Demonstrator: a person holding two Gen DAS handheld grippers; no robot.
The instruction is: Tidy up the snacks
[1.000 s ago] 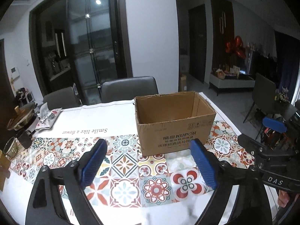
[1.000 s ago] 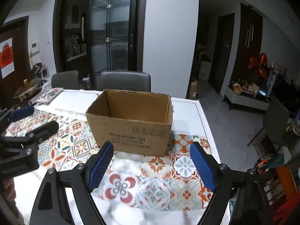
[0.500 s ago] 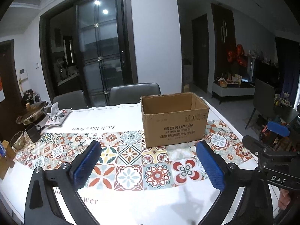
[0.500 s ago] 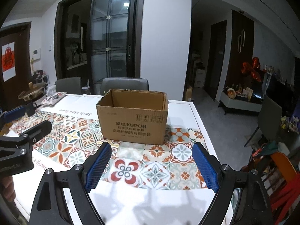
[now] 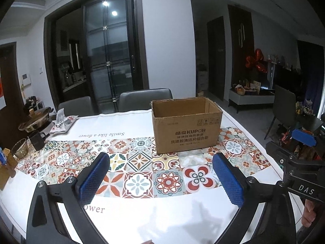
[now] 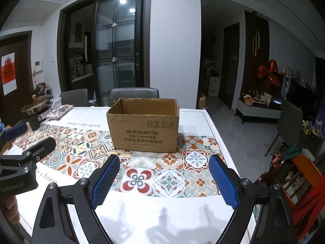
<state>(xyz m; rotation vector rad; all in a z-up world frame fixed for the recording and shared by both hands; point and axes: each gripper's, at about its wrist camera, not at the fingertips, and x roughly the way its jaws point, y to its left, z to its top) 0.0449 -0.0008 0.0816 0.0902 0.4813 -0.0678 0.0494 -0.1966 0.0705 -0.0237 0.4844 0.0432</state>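
Note:
An open brown cardboard box (image 5: 185,128) printed KUPOH stands on the patterned tablecloth, also in the right wrist view (image 6: 144,127). Its inside is hidden from here. My left gripper (image 5: 161,174) is open and empty, back from the box near the table's front. My right gripper (image 6: 162,174) is open and empty, also back from the box. A snack bag (image 5: 64,123) lies at the far left of the table, also in the right wrist view (image 6: 60,110).
A pot (image 5: 36,122), a black mug (image 5: 37,140) and a glass bowl (image 5: 20,151) stand at the left edge. Two grey chairs (image 5: 145,99) stand behind the table. The table's right edge (image 6: 215,130) drops to open floor.
Both grippers have pulled back and risen away from the box, which now looks smaller and farther. Both stay open and empty.

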